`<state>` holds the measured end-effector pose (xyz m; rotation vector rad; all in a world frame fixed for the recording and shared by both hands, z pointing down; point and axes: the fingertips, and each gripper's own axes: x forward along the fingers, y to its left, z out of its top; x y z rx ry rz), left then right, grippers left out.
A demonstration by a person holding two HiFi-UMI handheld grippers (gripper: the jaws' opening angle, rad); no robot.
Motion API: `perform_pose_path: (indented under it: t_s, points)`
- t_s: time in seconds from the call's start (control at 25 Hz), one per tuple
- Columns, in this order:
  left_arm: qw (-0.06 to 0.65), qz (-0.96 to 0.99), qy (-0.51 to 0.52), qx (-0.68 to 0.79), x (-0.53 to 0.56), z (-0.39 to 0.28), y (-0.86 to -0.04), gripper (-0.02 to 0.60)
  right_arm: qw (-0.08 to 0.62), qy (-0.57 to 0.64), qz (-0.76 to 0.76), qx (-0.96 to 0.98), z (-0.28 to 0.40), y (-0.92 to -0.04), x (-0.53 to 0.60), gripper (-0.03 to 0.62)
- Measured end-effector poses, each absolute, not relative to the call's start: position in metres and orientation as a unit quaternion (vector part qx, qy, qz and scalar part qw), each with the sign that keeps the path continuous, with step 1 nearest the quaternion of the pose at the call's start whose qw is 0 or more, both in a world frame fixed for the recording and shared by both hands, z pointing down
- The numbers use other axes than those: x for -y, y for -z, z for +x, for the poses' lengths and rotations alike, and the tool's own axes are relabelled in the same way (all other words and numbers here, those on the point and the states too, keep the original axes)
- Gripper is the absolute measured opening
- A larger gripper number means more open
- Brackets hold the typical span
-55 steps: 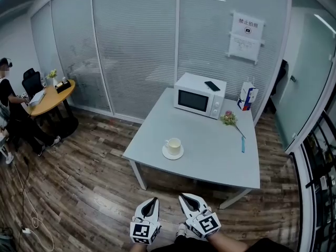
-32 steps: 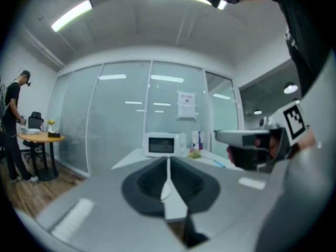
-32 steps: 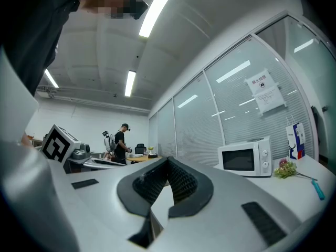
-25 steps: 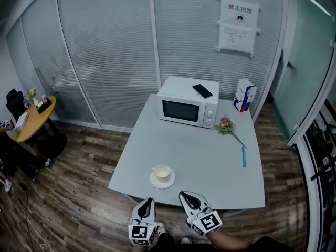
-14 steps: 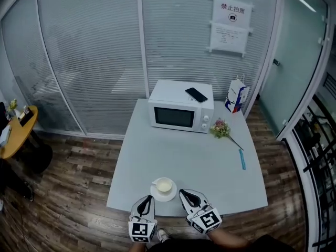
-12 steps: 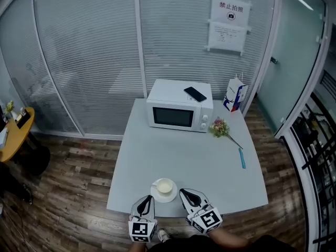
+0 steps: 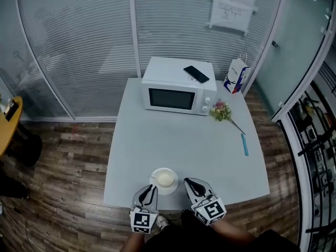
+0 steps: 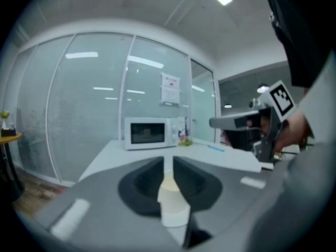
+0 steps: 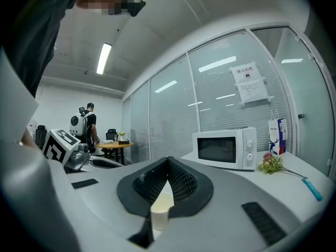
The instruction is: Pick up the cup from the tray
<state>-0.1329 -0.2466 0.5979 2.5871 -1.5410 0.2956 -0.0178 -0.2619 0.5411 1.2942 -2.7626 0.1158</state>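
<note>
**Grey table, cup not yet lifted**

Grey and wide, the table (image 7: 173, 135) carried the white microwave (image 7: 178, 85) at its far end. At the opposite edge, well apart from the microwave, lay the saucer (image 7: 155, 185) that served as the tray. The cup (image 7: 166, 178) sat upright on it, untouched. Judging by that, nothing of the pick was done: the reach, the grip and the lift all remained.

Both tools hung past the table edge, farther from the microwave than the cup. The left gripper (image 7: 148, 189) was just beside the saucer, with its jaws only a slit apart and opening. The cup was ahead of its tips, not between them, so it held nothing. The right gripper (image 7: 191, 182) was near the saucer's other side, with its jaws meeting at the tips and nothing clamped.

Only the head view showed the whole layout. It gave the cup's place on the saucer and the gap between each tool and the cup. It also showed the phone (image 7: 196, 74) on top of the microwave and the pen (image 7: 244, 144) to the microwave's right.

Only the right gripper view showed a person with a backpack (image 9: 90, 121), far to the microwave's left. Only the left gripper view showed the slit between the left jaws. Both gripper views showed a pale, cup-like shape low in the jaw gap, and I could not tell whether it was the cup.
</note>
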Motion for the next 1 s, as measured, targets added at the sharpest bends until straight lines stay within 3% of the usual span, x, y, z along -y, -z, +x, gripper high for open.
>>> perform_pose_path:
  t_s: [0.08, 0.16, 0.44, 0.76, 1.0]
  points:
    - [0.068, 0.854, -0.105, 0.505, 0.253, -0.129, -0.61, 0.092, 0.053, -0.045, 0.423, 0.904, -0.016, -0.55, 0.267, 0.005]
    - [0.078, 0.853, -0.119, 0.503, 0.257, -0.123, -0.625, 0.206, 0.063, -0.057, 0.42, 0.904, -0.013, -0.561, 0.271, 0.005]
    - [0.116, 0.846, -0.174, 0.491, 0.265, -0.103, -0.681, 0.358, 0.092, -0.088, 0.404, 0.906, -0.008, -0.592, 0.277, 0.005]
    - [0.148, 0.839, -0.201, 0.483, 0.286, -0.08, -0.722, 0.408, 0.1, -0.112, 0.391, 0.908, -0.003, -0.614, 0.289, 0.005]
    - [0.127, 0.834, -0.204, 0.496, 0.302, -0.078, -0.727, 0.414, 0.106, -0.125, 0.391, 0.906, 0.005, -0.624, 0.291, 0.005]
